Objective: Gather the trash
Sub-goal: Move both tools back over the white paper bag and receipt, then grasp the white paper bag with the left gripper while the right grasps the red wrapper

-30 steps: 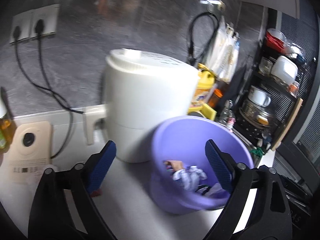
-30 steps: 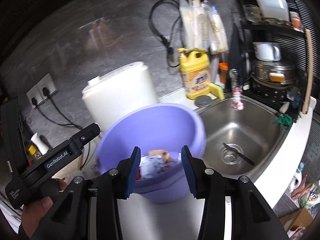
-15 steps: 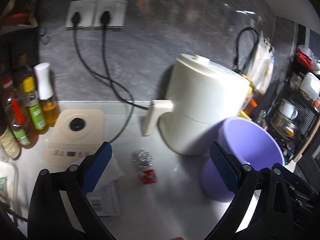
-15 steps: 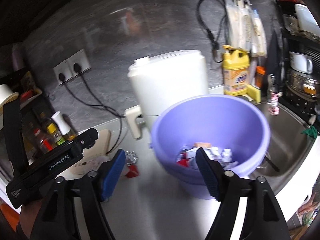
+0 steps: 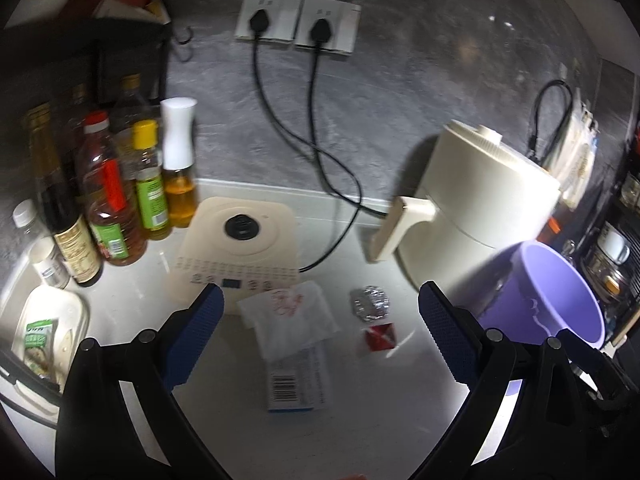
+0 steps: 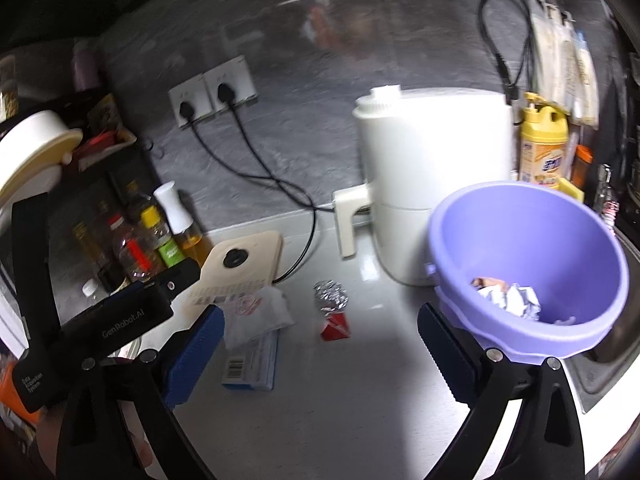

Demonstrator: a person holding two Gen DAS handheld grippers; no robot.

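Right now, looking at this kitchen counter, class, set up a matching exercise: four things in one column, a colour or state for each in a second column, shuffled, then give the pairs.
Things:
1. foil ball
2. bin
3. small wrapper
4. right gripper

Descriptions:
A. purple, holding crumpled paper
B. red, lying flat on the counter
C. open, with nothing between its jaws
D. silver, crumpled

Pairs: 1-D, 2-A, 3-B, 4-C
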